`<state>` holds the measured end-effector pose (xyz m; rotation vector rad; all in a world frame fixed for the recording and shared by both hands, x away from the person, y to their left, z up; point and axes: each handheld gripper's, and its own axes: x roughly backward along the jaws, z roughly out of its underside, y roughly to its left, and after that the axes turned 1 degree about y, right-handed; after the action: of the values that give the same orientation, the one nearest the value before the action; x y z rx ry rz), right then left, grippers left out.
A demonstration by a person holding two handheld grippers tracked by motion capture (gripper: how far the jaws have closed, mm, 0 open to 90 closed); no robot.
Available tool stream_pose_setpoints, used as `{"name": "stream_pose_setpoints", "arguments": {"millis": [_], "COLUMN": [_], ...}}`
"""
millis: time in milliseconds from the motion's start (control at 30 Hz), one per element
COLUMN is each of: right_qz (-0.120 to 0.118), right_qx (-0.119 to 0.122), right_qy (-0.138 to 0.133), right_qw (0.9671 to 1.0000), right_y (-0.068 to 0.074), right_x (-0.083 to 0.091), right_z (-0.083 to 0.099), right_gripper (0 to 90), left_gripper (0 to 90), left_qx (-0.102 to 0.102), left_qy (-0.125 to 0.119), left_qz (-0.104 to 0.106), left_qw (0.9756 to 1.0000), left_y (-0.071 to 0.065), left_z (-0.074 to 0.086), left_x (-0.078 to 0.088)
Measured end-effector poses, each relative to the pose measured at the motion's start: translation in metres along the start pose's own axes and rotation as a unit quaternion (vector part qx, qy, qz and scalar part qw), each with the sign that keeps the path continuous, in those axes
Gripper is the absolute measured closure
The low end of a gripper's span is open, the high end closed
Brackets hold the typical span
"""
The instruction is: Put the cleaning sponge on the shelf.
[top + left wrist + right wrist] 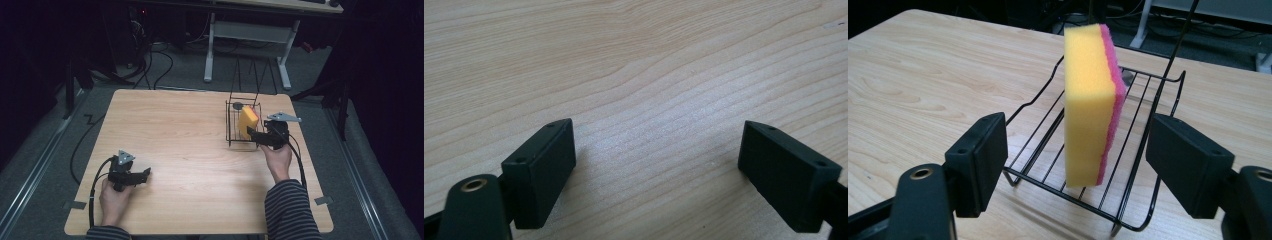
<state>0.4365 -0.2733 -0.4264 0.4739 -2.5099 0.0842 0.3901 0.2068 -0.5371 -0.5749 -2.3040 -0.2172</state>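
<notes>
I am judging the sponge [1091, 105], standing between my right gripper's [1103, 155] spread jaws, light and squashy, best pinched across its faces.

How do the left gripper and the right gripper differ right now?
The left gripper sits low at the table's near left, with bare wood between its jaws. The right gripper is at the wire rack, its jaws standing to either side of the upright yellow-and-pink sponge, not touching it. Both are open and hold nothing.
</notes>
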Motion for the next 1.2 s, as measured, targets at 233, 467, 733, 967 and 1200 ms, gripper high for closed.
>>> {"name": "stream_pose_setpoints", "arguments": {"millis": [233,467,733,967,1200], "right_qz": [0.004,0.001,0.001,-0.002,0.007], "right_qx": [0.017,0.006,-0.002,0.003,-0.003], "right_qy": [-0.001,-0.016,-0.027,-0.041,-0.043], "right_qw": [0.9999,0.9999,0.9996,0.9991,0.999], "right_y": [0.006,0.003,-0.002,-0.002,-0.008], "right_x": [0.018,0.034,0.051,0.064,0.076], "right_z": [-0.002,0.0,0.004,0.006,0.013], "right_gripper": [28.2,31.3,33.0,34.1,34.5], "left_gripper": [15.9,15.9,15.9,15.9,15.9], "left_qx": [0.0,0.0,0.0,0.0,0.0], "left_qy": [0.0,0.0,0.0,0.0,0.0], "left_qz": [0.0,0.0,0.0,-0.001,0.0], "left_qw": [1.0,1.0,1.0,1.0,1.0], "left_y": [0.0,0.0,0.0,0.0,0.0], "left_z": [0.0,0.0,0.0,0.0,0.0], "left_x": [0.0,0.0,0.0,0.0,0.0]}}
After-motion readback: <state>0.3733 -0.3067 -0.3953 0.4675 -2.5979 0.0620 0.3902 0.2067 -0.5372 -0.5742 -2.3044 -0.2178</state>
